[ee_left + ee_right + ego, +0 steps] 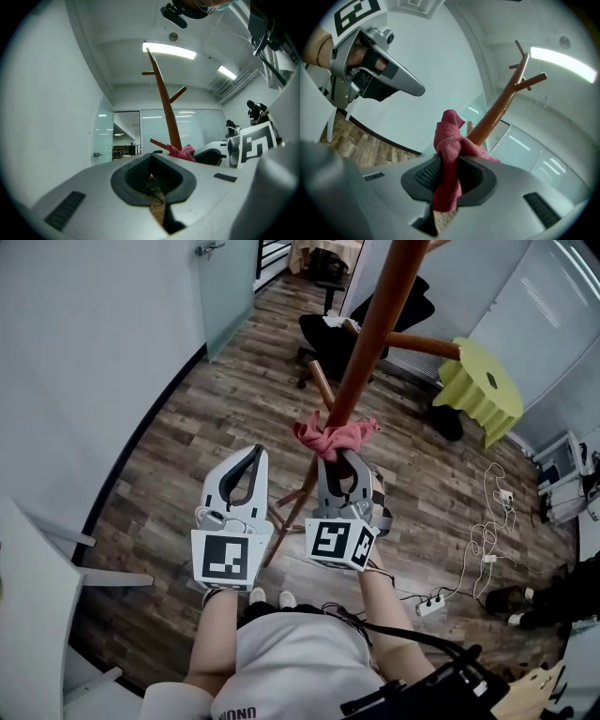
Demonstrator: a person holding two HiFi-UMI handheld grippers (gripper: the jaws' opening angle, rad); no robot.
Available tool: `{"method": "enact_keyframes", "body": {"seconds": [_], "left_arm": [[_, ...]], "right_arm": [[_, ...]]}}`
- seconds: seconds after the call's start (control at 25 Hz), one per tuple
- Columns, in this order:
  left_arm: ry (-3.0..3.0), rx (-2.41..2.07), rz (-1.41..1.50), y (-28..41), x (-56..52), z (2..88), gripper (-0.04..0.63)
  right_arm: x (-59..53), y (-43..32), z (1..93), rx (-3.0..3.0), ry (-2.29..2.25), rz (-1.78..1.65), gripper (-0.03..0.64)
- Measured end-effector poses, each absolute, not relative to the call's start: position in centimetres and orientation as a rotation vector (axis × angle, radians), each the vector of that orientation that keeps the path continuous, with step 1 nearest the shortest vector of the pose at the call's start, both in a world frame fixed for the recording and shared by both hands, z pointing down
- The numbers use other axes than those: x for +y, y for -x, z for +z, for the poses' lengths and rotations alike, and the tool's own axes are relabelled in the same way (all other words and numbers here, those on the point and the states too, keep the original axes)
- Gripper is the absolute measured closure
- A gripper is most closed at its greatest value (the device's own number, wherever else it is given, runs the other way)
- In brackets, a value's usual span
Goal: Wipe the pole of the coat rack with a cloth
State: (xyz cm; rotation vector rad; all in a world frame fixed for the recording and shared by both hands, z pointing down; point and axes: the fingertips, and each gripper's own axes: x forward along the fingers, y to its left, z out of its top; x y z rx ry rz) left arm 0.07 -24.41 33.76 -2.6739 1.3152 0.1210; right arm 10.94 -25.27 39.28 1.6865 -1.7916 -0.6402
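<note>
The coat rack's reddish-brown pole (370, 334) slants up through the middle of the head view. A pink cloth (330, 437) is pressed against the pole low down, near a side peg (321, 381). My right gripper (342, 463) is shut on that cloth, just below the pole. In the right gripper view the cloth (447, 154) bunches between the jaws with the pole (497, 117) right behind it. My left gripper (253, 457) hangs to the left of the pole, shut and holding nothing, clear of the pole (166, 108) and the cloth (185, 152).
The rack's wooden legs (292, 504) spread over the plank floor below my grippers. A black office chair (375, 320) and a yellow-green stool (483, 381) stand behind the rack. A power strip with cables (431, 604) lies at right. A white wall (84, 362) runs along the left.
</note>
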Motion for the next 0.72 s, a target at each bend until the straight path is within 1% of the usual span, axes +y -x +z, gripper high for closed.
{"method": "enact_keyframes", "body": {"seconds": [0.08, 0.2, 0.36, 0.48, 0.72], "left_arm": [[2.676, 1.323, 0.146, -0.1, -24.4, 33.7, 0.583], [2.673, 1.305, 0.075, -0.2, -24.3, 34.4, 0.583], [2.680, 1.314, 0.112, -0.2, -24.3, 34.3, 0.583], [2.686, 1.308, 0.051, -0.2, -24.4, 35.0, 0.583], [2.695, 1.306, 0.033, -0.3, -24.4, 35.5, 0.583]], "right_arm": [[-25.2, -11.0, 39.6, -1.784, -1.681, -0.639, 0.534], [-25.1, -11.1, 40.3, -1.779, -1.673, -0.628, 0.534], [-25.0, -11.0, 41.1, -1.775, -1.664, -0.610, 0.534], [-25.0, -11.0, 41.6, -1.775, -1.664, -0.606, 0.534], [-24.8, -11.2, 43.0, -1.777, -1.653, -0.557, 0.534]]}}
